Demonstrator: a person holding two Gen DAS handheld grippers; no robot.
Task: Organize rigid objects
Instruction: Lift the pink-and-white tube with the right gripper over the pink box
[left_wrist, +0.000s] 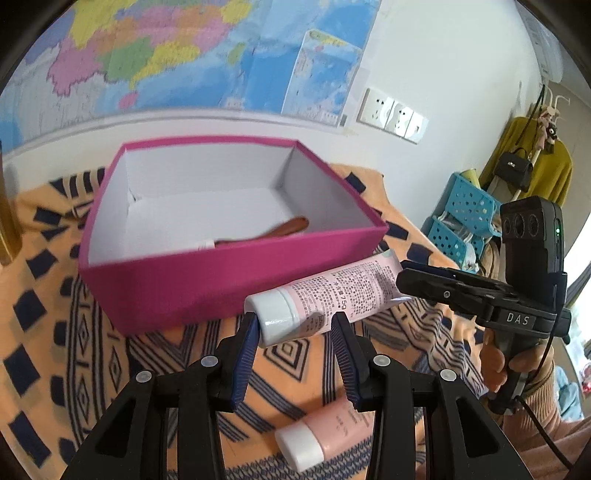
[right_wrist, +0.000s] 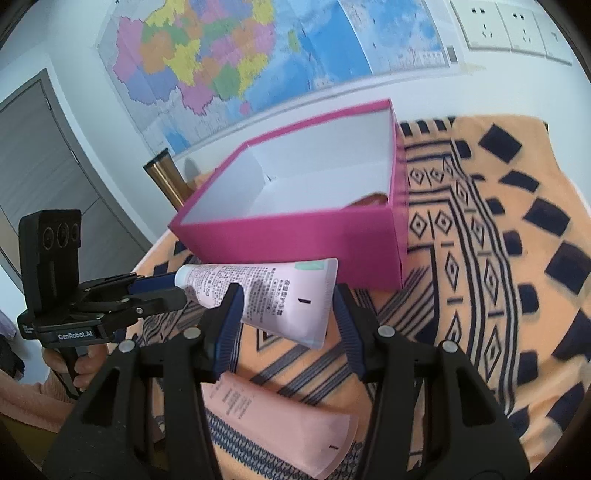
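A pale pink tube (left_wrist: 328, 295) with a white cap is held above the patterned cloth, just in front of the magenta box (left_wrist: 207, 284). My left gripper (left_wrist: 293, 323) has its fingers on either side of the tube's cap end. My right gripper (right_wrist: 288, 299) has its fingers on either side of the flat crimped end (right_wrist: 295, 299). Both sets of jaws stand about as wide as the tube; contact is unclear. A second peach tube (left_wrist: 325, 435) lies on the cloth below, also in the right wrist view (right_wrist: 273, 417). A brown wooden item (left_wrist: 273, 230) lies inside the box.
The box (right_wrist: 295, 240) stands open on an orange and navy patterned cloth (right_wrist: 480, 258) by the wall with a map. A brass-coloured cylinder (right_wrist: 166, 177) stands left of the box. Blue perforated baskets (left_wrist: 465, 218) and a coat rack are at the far right.
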